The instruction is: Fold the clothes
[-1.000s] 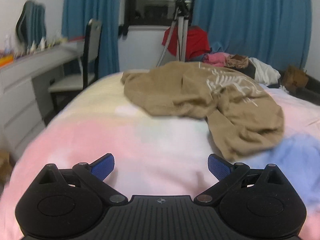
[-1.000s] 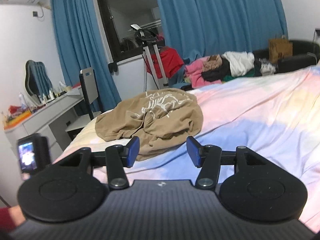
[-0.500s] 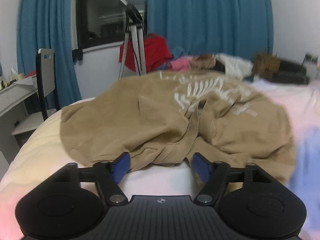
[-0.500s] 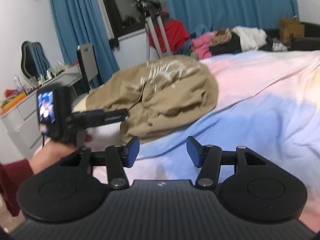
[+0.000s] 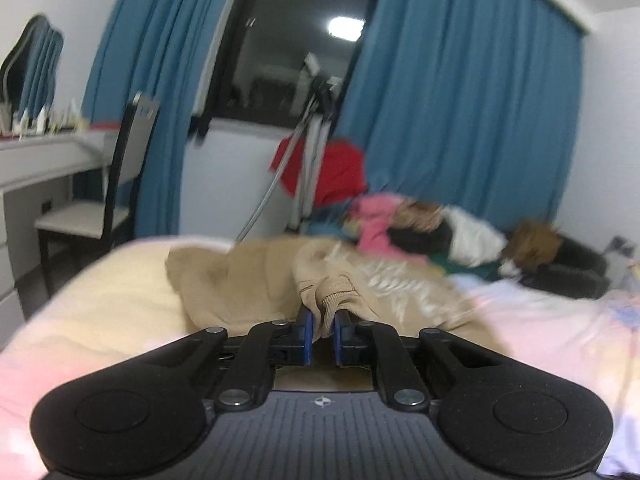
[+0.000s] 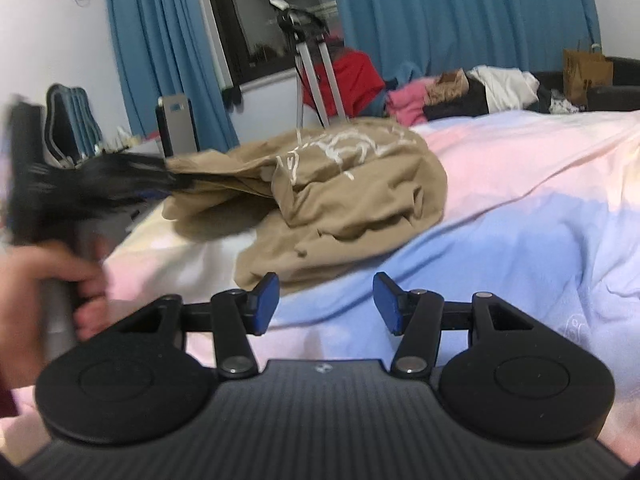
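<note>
A crumpled tan shirt (image 5: 256, 280) with a white print lies on the pastel bedspread (image 5: 100, 308). My left gripper (image 5: 320, 334) is shut on a bunched edge of the tan shirt and lifts it slightly. In the right wrist view the tan shirt (image 6: 352, 196) lies ahead, its left edge pulled up by the blurred left gripper (image 6: 172, 182). My right gripper (image 6: 326, 300) is open and empty, just short of the shirt's near edge, above the bedspread (image 6: 520, 240).
A pile of other clothes (image 6: 460, 92) lies at the bed's far end. A tripod (image 6: 312, 60) with a red garment stands by the window. A chair (image 5: 104, 184) and a white desk (image 5: 36, 160) stand to the left. A paper bag (image 6: 586, 70) sits far right.
My left gripper has closed on the shirt's edge and lifted it. My right gripper has moved slightly closer to the shirt, still open.
</note>
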Demonstrator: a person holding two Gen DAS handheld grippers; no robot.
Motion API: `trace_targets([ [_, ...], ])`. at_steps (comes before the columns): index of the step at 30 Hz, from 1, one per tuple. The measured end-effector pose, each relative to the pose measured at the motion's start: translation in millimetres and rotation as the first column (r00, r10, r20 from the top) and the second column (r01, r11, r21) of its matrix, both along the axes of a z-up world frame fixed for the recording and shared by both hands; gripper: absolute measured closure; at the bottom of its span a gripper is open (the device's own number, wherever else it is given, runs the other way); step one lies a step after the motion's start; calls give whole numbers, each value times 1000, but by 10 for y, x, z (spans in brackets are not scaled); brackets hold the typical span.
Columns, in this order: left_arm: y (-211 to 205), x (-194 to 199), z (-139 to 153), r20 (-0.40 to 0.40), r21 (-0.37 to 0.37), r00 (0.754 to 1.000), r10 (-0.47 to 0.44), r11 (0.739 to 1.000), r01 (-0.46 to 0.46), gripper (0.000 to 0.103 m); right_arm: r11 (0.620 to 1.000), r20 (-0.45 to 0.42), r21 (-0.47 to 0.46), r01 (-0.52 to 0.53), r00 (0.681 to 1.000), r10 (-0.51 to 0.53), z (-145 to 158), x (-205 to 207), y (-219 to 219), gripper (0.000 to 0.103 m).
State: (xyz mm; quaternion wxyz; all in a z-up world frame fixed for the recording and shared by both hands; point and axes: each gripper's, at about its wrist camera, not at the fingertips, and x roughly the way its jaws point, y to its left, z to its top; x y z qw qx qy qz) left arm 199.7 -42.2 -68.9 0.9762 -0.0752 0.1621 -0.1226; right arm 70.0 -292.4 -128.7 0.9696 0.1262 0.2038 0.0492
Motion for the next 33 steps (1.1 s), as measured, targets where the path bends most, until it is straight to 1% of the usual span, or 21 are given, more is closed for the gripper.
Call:
trace_targets([
  [3,27,-481,269,44,-29,999,-20,999,21,93,1000,33,-6,-29,999,29,30,-99,45,47],
  [7,122,-1209,505,74,-76,997,-12,997,17,93,996,63,-64,-67,995,71,115,-270,155,47],
  [9,137,-1588,598,82,-74,997,-1,997,7,93,994,75,-52,-93,992,97,207,-382,182,47],
  [11,162,-1942,699,73,-96,997,4,995,3,93,992,76,-34,-125,989,128,296,-494,222,47],
  [14,189,-2408,873,101,-130,995,-13,991,26,93,982,82,12,-186,979,185,427,-680,305,47],
  [16,232,-2585,983,125,-148,992,-32,988,50,93,974,97,37,-223,971,219,505,-799,365,46],
  [17,269,-2653,1026,131,-160,991,-39,985,60,93,970,107,43,-238,967,232,537,-852,399,43],
  [20,375,-2787,1088,153,-207,987,-42,976,73,93,966,80,28,-256,964,253,532,-871,479,42],
  [21,414,-2800,1093,150,-222,988,-37,973,70,93,967,64,7,-253,965,253,498,-831,518,42],
  [23,508,-2759,1055,128,-262,991,-36,963,69,93,968,27,-39,-247,968,248,407,-721,604,42],
  [24,546,-2745,1039,123,-268,992,-32,961,64,93,967,10,-52,-249,968,250,355,-652,642,42],
  [26,616,-2692,949,111,-257,994,-8,966,37,93,964,-25,-75,-254,967,253,252,-513,716,42],
  [28,660,-2609,869,92,-255,996,4,967,19,92,964,-47,-78,-253,967,250,258,-468,687,42],
  [29,669,-2568,829,91,-234,996,16,972,6,92,964,-57,-79,-252,967,248,264,-449,670,49],
  [30,677,-2527,788,91,-212,996,27,977,-7,92,965,-67,-80,-251,967,246,270,-429,653,66],
  [32,677,-2458,716,86,-140,995,52,989,-39,92,965,-88,-83,-250,966,243,282,-390,619,89],
  [33,687,-2404,681,64,-136,996,57,990,-48,92,965,-98,-84,-249,966,241,288,-371,601,90],
])
